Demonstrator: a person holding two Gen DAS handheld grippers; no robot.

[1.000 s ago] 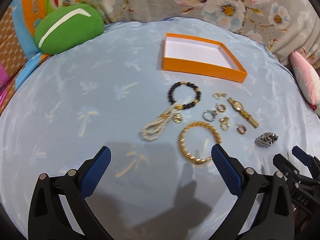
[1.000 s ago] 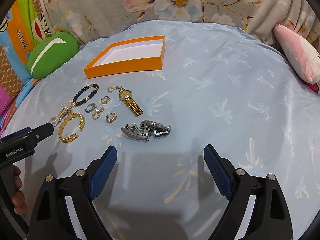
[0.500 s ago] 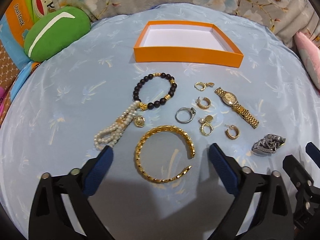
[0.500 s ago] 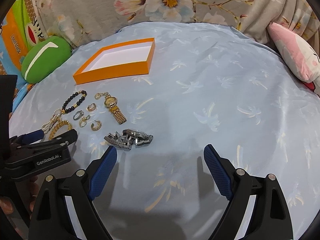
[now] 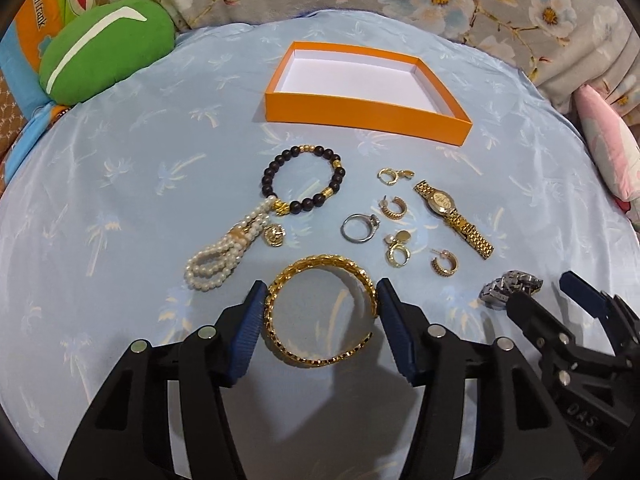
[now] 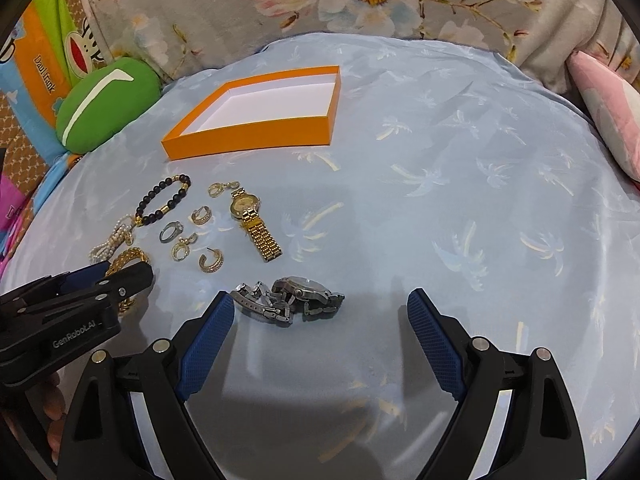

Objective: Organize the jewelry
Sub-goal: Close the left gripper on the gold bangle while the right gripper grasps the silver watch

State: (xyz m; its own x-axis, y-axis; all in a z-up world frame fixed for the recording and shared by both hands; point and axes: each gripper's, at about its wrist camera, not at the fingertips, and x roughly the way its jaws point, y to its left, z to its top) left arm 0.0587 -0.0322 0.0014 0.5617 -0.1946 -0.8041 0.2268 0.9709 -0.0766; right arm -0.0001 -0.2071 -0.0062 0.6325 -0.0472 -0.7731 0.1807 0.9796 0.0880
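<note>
Your left gripper (image 5: pixel 320 300) has just been closing, and its blue pads now sit at both sides of the gold bangle (image 5: pixel 320 316), touching it or very nearly. The orange box (image 5: pixel 366 104) is empty, so the sorting is only starting. Your right gripper (image 6: pixel 320 312) stands wide, holding nothing. Only the right view shows the whole silver watch (image 6: pixel 288 300) lying just ahead.

pale blue palm-print cloth (image 5: pixel 120 208) over rounded surface; floral fabric (image 6: pixel 360 0) behind; green cushion (image 5: pixel 104 48) far left.
</note>
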